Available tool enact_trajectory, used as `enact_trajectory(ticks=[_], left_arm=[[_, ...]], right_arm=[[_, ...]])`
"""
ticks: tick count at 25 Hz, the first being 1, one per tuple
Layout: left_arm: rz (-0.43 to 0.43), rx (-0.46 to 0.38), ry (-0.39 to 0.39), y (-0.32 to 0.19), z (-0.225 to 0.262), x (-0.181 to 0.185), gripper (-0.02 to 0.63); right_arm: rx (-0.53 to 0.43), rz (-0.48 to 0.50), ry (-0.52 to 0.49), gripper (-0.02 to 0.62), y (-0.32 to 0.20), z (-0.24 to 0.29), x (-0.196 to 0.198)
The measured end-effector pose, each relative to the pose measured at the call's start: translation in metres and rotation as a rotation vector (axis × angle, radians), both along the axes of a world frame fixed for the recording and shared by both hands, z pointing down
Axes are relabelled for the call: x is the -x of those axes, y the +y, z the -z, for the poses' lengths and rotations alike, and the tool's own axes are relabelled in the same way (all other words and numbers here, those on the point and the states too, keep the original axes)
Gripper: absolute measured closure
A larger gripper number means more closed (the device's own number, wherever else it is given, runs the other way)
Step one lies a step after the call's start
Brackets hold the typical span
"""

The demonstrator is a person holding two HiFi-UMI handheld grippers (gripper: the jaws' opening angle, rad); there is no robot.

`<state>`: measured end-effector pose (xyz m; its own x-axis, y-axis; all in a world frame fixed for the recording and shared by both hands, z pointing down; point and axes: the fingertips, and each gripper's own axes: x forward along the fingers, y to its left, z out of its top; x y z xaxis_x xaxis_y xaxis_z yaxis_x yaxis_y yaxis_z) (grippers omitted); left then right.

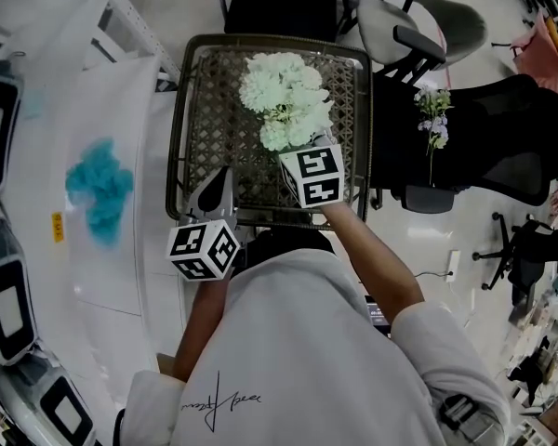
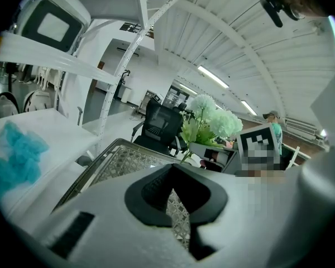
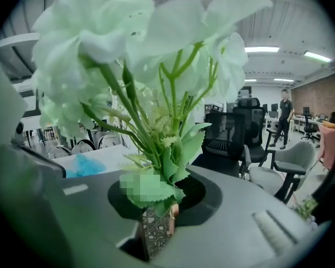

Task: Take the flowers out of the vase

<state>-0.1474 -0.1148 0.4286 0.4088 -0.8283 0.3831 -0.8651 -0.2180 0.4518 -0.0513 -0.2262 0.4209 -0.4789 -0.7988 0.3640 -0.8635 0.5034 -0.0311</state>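
Pinching the flowers [image 1: 285, 96] at the stems, the right gripper [image 3: 158, 222] is clamped while the left gripper [image 2: 176, 205] hangs closed, empty — so an unsteadied vase, hidden here, might tip.

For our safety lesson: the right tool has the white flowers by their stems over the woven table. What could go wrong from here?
1. The right tool grips the white flowers low on thin stems; the heavy heads could bend them or slip free.
2. No vase shows in any view. If one sits under the blooms, the left tool is shut and empty, so a lift might tip it.
3. Leaves could snag in the woven table's open mesh.
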Motion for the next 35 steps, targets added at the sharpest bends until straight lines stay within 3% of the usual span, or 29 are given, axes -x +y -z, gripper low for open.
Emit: enact_trajectory(ticks=[13,29,35], left_arm=[[0.008,-0.048,0.005,0.003,0.019,0.003,0.603],[-0.037,-0.099,-0.022,0.012,0.037,-0.02,0.603],[-0.042,-0.1,0.001,0.017,0.038,-0.025,0.603]], right_arm=[[-0.016,-0.002,0.011,0.517,0.006,0.022,0.0],[0.018,-0.004,-0.027,0.518,0.041,0.027,-0.013],[0.025,0.002,-0.036,0.518,0.057,0.025,-0.018]])
